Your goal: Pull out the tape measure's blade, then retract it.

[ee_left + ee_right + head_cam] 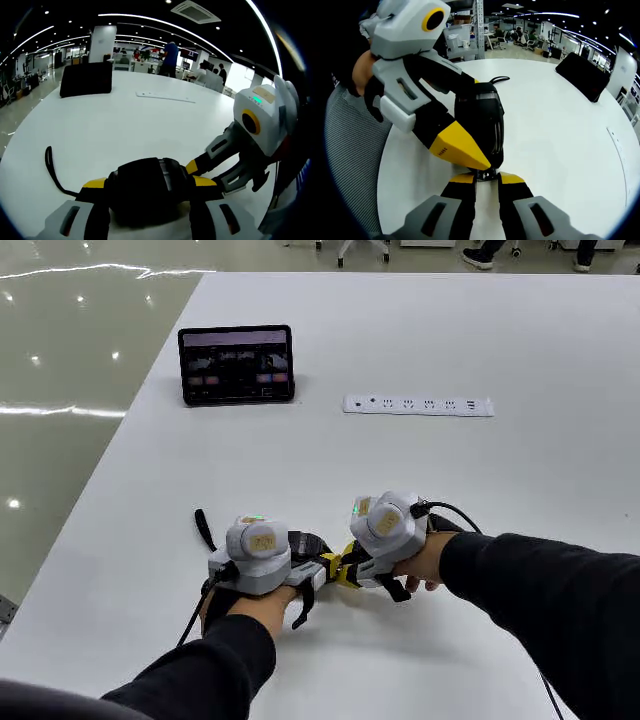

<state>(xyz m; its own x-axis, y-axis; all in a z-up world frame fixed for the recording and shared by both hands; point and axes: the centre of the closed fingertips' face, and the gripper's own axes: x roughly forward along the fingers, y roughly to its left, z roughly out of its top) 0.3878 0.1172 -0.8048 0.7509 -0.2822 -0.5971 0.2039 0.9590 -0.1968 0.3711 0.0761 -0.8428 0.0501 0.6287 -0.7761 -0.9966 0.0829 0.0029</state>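
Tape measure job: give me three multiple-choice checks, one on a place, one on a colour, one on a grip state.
1. In the head view, the tablet sits where relative to the power strip? A right of it; B left of it; C on it.
2. The tape measure has a case that is: A black; B red; C white.
3. The left gripper is: A open; B shut on the tablet; C shut on the tape measure.
Answers: B, the tablet is left of the strip. A, the case shows black in both gripper views. C, its jaws clamp the case.
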